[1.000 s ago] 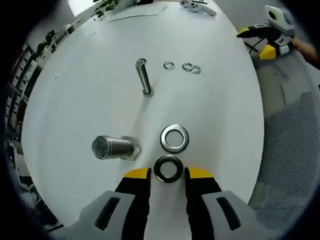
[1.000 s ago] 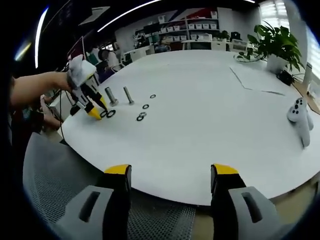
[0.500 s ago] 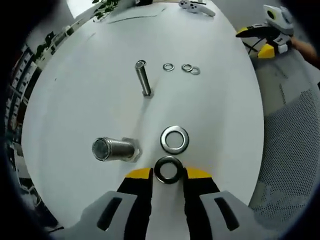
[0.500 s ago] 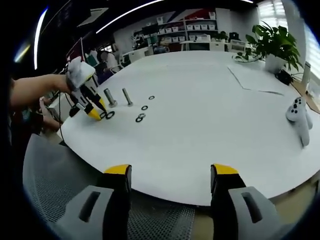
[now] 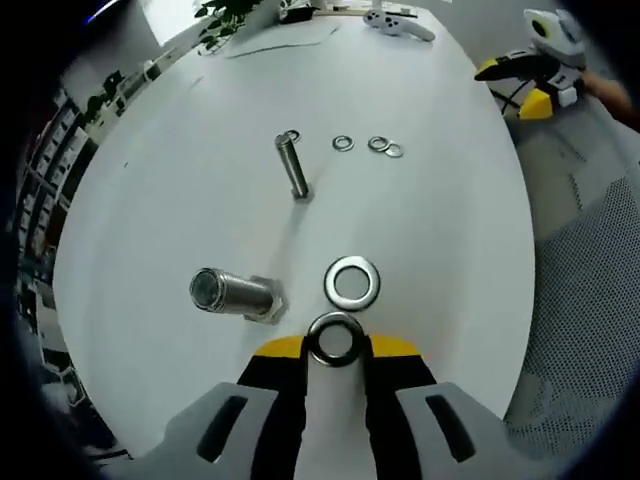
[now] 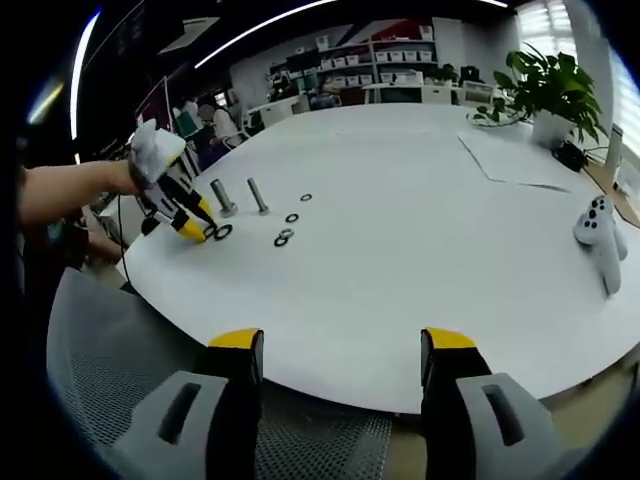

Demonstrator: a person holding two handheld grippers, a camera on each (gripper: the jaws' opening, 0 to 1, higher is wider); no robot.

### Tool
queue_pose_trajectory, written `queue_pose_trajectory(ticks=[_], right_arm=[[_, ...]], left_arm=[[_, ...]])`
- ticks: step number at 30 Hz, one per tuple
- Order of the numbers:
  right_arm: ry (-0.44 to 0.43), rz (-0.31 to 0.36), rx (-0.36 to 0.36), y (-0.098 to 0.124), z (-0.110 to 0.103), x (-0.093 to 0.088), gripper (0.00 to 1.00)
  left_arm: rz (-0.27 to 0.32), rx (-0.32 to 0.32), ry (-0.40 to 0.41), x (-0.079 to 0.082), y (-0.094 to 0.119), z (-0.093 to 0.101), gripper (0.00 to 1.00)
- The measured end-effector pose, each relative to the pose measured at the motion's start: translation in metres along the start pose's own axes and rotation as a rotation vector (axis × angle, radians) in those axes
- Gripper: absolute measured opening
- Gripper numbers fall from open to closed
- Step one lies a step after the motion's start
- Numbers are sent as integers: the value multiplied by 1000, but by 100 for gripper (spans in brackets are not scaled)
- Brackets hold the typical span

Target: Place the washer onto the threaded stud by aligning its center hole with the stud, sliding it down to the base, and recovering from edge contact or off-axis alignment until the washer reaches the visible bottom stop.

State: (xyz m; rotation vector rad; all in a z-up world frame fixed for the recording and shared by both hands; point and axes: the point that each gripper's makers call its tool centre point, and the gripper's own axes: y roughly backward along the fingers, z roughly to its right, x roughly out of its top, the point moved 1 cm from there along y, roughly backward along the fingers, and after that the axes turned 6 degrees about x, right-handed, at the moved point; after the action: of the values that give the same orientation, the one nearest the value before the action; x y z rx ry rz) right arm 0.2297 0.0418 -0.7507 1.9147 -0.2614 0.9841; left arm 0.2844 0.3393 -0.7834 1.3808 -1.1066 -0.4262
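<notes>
Washer (image 5: 335, 339) held between the yellow-tipped jaws of the left gripper (image 5: 336, 347), pinched at its two sides, lying roughly flat just over the white table (image 5: 430, 230); whether lifted clear of the surface or resting on it cannot be told. Just beyond, a second large washer (image 5: 352, 282) flat on the table, close to the first. To its left, a thick threaded stud (image 5: 232, 292) on its hex base, foreshortened so that mostly the round top end shows and the bottom stop is partly hidden. Farther out, a thinner bolt (image 5: 293, 166) standing upright, then three small washers (image 5: 378, 145) in a loose row, two of them touching or overlapping, too small to tell which. At the far edge, a white controller (image 5: 398, 20), cut by the rim. In the right gripper view, right gripper (image 6: 340, 345) with jaws spread wide and nothing between them, hanging over the near table edge and a mesh chair back (image 6: 110, 370). Across the table, left gripper (image 6: 196, 227) seen small, a bare forearm (image 6: 65, 190) behind it, the washer in its tips barely visible. Beyond, plant (image 6: 550, 85) and blurred shelving.
</notes>
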Motion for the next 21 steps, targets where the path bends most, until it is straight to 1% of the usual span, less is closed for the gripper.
queue_pose_trajectory(ticks=[1, 3, 4, 5, 6, 8, 12, 15, 21], right_arm=[[-1, 1, 1, 0, 0, 0, 66], [0, 1, 1, 0, 0, 0, 66], [1, 0, 3, 0, -1, 0, 66], [2, 0, 5, 0, -1, 0, 66], [2, -1, 5, 0, -1, 0, 66], [2, 0, 7, 0, -1, 0, 66], [0, 6, 7, 0, -1, 1, 66], [-1, 9, 7, 0, -1, 1, 66], [4, 0, 9, 0, -2, 0, 66]], left_arm=[[1, 5, 13, 0, 0, 0, 19], [7, -19, 40, -2, 1, 4, 19], [13, 1, 75, -1, 1, 3, 19], [9, 1, 77, -2, 1, 2, 18], [6, -3, 69, -3, 2, 3, 18], [13, 18, 54, -1, 6, 1, 18], [19, 17, 59, 7, 14, 1, 18], [29, 41, 38, 13, 22, -4, 18], [41, 63, 31, 22, 33, -18, 19]])
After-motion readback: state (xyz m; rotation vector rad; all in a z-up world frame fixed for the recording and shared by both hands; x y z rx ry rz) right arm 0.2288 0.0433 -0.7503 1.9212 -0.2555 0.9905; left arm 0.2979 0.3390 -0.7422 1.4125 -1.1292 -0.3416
